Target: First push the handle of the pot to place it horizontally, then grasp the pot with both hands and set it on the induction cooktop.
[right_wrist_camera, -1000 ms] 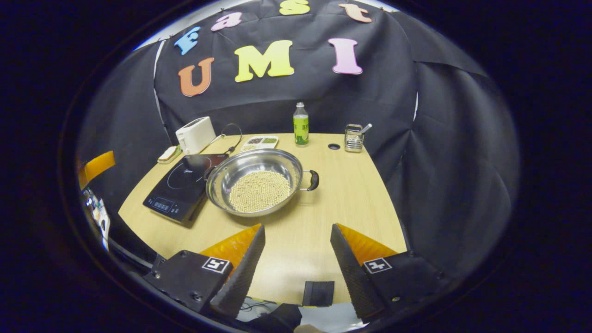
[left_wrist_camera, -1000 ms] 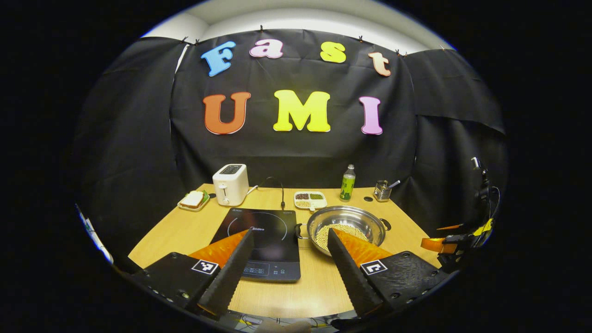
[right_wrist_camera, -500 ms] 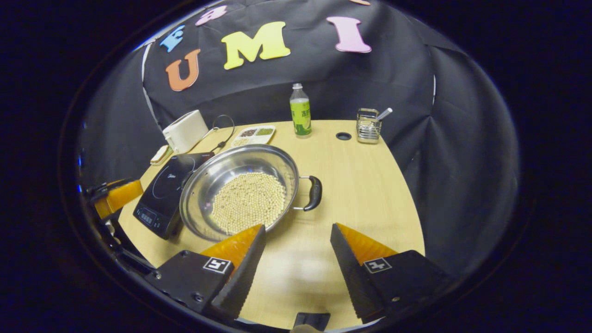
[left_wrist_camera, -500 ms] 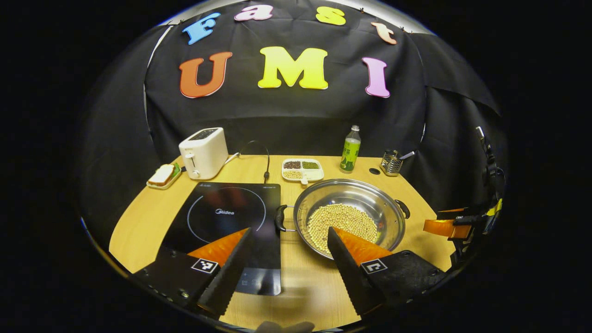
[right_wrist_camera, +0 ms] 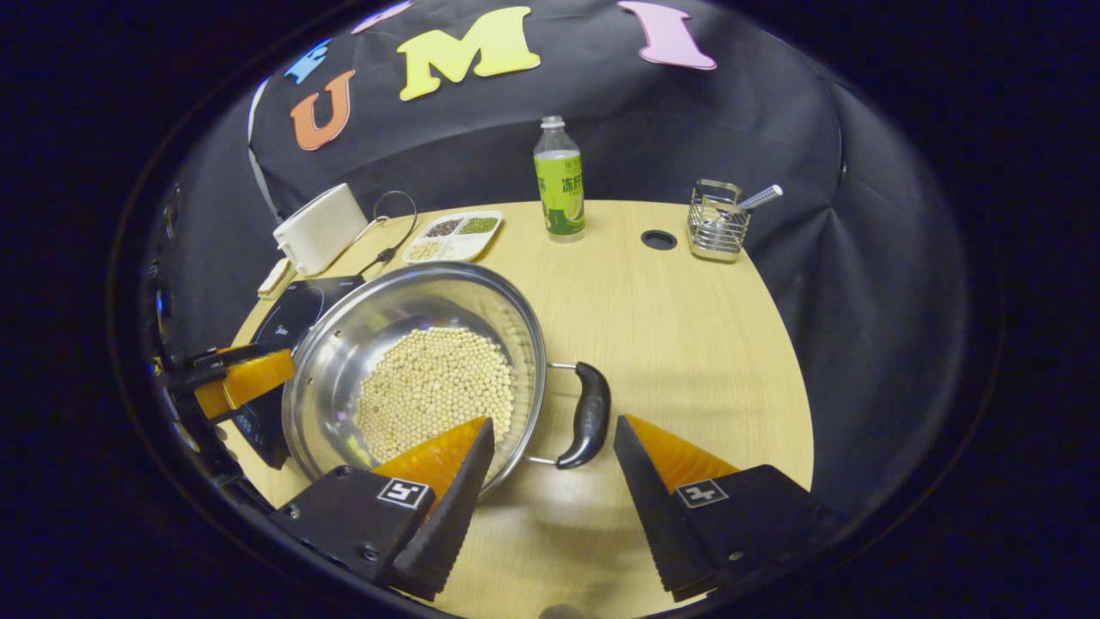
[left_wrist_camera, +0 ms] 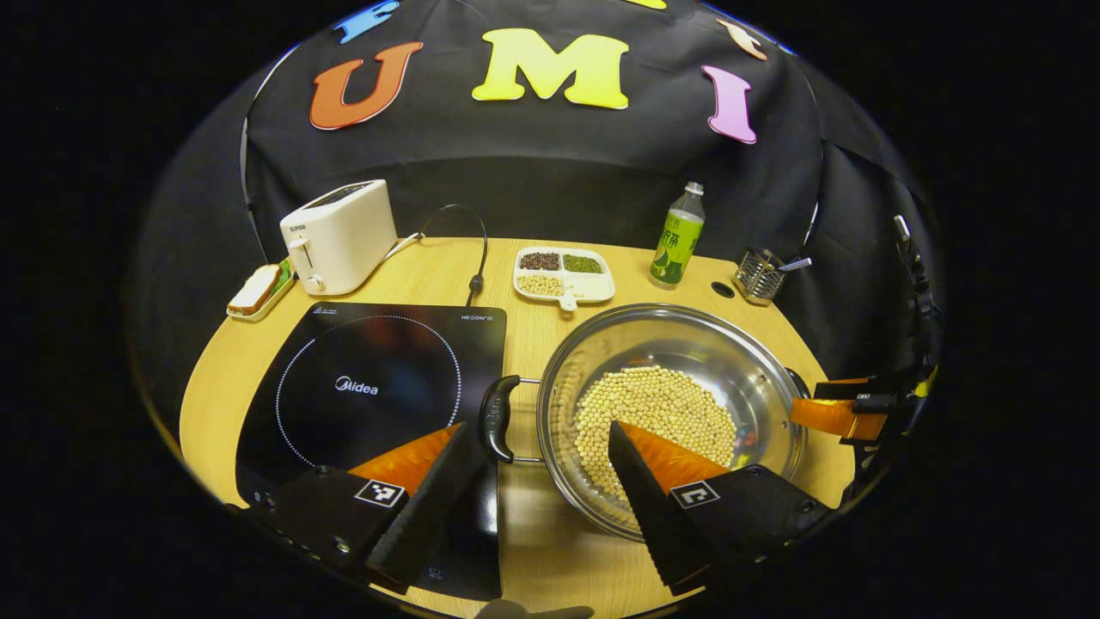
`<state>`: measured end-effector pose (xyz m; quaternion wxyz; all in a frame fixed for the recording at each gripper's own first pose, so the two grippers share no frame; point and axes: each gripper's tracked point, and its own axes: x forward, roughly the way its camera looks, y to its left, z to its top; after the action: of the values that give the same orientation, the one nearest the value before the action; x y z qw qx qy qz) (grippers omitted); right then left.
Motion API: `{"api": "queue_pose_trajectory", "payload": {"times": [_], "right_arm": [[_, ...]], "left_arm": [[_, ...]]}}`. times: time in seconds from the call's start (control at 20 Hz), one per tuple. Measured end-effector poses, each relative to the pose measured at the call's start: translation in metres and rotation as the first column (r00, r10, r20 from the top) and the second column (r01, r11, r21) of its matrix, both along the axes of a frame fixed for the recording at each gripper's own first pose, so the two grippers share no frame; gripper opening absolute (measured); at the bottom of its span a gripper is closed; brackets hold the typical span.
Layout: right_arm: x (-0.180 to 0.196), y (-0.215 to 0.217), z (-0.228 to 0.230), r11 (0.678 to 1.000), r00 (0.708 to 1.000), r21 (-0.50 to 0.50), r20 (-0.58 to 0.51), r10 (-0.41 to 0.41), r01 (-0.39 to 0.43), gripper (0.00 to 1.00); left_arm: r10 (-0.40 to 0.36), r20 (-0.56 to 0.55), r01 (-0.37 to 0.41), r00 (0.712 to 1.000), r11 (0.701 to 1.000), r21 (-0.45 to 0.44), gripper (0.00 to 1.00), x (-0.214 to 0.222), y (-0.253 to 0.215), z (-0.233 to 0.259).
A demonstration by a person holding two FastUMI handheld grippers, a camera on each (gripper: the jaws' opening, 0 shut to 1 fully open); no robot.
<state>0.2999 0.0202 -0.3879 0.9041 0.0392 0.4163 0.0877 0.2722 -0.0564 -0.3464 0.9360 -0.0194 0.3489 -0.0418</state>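
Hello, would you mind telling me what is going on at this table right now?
A person holds two open grippers near a steel pot of beans beside the induction cooktop. The left gripper frames the pot's left handle; the right gripper frames the right handle. Neither grips yet.

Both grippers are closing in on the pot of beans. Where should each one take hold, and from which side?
Take the pot by its two black side handles, probably each gripper from its own side: the left gripper on the handle beside the cooktop, the right gripper on the opposite handle. The smooth steel rim offers poorer purchase, and both sets of open fingers already frame a handle.
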Motion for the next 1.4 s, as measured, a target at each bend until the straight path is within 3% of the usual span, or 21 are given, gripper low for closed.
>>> {"api": "queue_pose_trajectory", "payload": {"times": [0.3,0.35,0.5,0.6,0.75,0.8,0.85,1.1,1.15,1.2,1.25,1.3,1.35,1.4], "right_arm": [[0.016,0.001,-0.014,1.0,0.998,-0.018,-0.054,0.014,-0.015,0.88],[0.017,0.002,-0.016,1.0,0.998,-0.017,-0.066,0.02,-0.022,0.88],[0.021,0.005,-0.022,0.999,0.996,-0.012,-0.087,0.038,-0.039,0.87],[0.022,0.001,-0.025,0.999,0.995,-0.022,-0.095,0.031,-0.033,0.75],[0.022,0.001,-0.029,0.999,0.993,-0.015,-0.112,0.033,-0.035,0.72],[0.021,0.001,-0.029,0.999,0.992,-0.023,-0.119,0.036,-0.039,0.71],[0.022,0.0,-0.029,0.999,0.991,-0.028,-0.128,0.033,-0.036,0.7],[0.023,0.001,-0.029,0.999,0.989,-0.03,-0.148,0.031,-0.036,0.64],[0.025,0.0,-0.031,0.999,0.989,-0.029,-0.145,0.027,-0.031,0.63],[0.024,0.0,-0.031,0.999,0.989,-0.023,-0.143,0.025,-0.028,0.62],[0.025,0.001,-0.031,0.999,0.99,-0.019,-0.141,0.025,-0.028,0.6],[0.025,0.001,-0.03,0.999,0.99,-0.022,-0.14,0.023,-0.027,0.59],[0.026,0.0,-0.03,0.999,0.99,-0.027,-0.136,0.025,-0.029,0.58],[0.026,0.001,-0.03,0.999,0.99,-0.026,-0.137,0.024,-0.028,0.58]], "left_arm": [[0.008,-0.058,-0.008,0.998,1.0,-0.003,1.0,0.019,0.0,-0.019],[0.014,-0.074,-0.015,0.997,1.0,-0.012,0.96,0.019,-0.001,-0.022],[0.016,-0.094,-0.017,0.995,1.0,-0.006,0.95,0.023,-0.001,-0.029],[0.011,-0.103,-0.009,0.995,1.0,0.016,0.95,0.025,-0.001,-0.03],[0.018,-0.131,-0.011,0.991,0.999,0.053,0.95,0.026,0.001,-0.033],[0.027,-0.139,-0.018,0.99,0.998,0.067,0.81,0.026,0.005,-0.035],[0.031,-0.139,-0.021,0.99,0.997,0.069,0.88,0.028,0.005,-0.035],[0.08,-0.197,-0.066,0.977,0.995,0.078,0.63,0.027,0.012,-0.037],[0.071,-0.191,-0.055,0.979,0.995,0.088,0.74,0.028,0.013,-0.033],[0.071,-0.199,-0.055,0.977,0.995,0.089,0.74,0.028,0.013,-0.035],[0.071,-0.187,-0.056,0.98,0.995,0.084,0.62,0.029,0.012,-0.033],[0.069,-0.191,-0.052,0.979,0.994,0.091,0.72,0.028,0.012,-0.034],[0.061,-0.181,-0.042,0.982,0.993,0.107,0.6,0.03,0.013,-0.033],[0.053,-0.172,-0.033,0.984,0.992,0.119,0.6,0.03,0.012,-0.032]]}}
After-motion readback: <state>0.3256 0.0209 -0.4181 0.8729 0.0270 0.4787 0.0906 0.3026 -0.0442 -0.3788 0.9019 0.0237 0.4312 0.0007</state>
